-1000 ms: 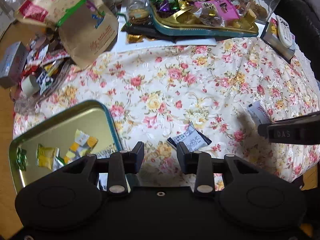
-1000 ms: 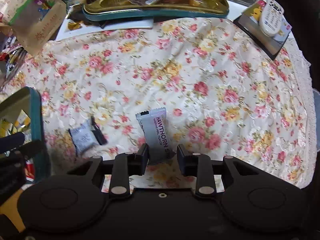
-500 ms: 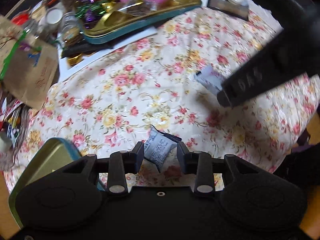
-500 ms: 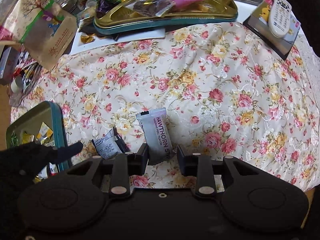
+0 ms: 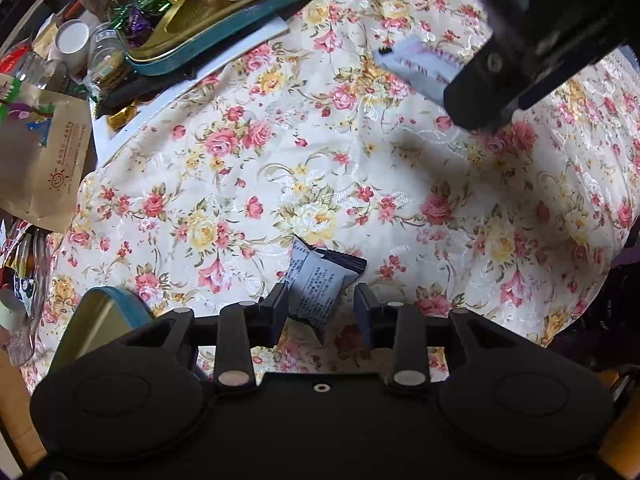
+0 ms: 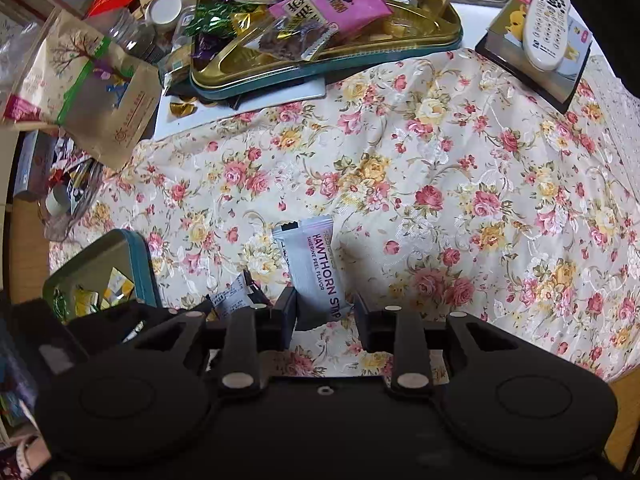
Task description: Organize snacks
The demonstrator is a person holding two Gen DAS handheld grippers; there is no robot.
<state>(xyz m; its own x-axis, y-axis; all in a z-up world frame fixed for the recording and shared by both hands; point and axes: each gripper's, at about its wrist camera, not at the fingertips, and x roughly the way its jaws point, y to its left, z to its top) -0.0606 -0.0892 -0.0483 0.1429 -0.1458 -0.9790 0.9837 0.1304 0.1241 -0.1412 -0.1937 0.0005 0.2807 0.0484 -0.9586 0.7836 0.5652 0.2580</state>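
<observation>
L gripper (image 5: 320,308) has dropped over the small grey sachet (image 5: 316,284) on the floral bench (image 5: 280,160) beside the teal tin (image 5: 120,300); jaws open, straddling it, no pinch yet. R gripper (image 6: 324,308) has lifted slightly; jaws grip the hawthorn strip (image 6: 316,268), clear of the cloth. Earlier, L was short of the sachet. Both snacks look tin-bound.

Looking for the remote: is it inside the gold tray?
No, the remote control lies on a book beside the gold tray.
</observation>
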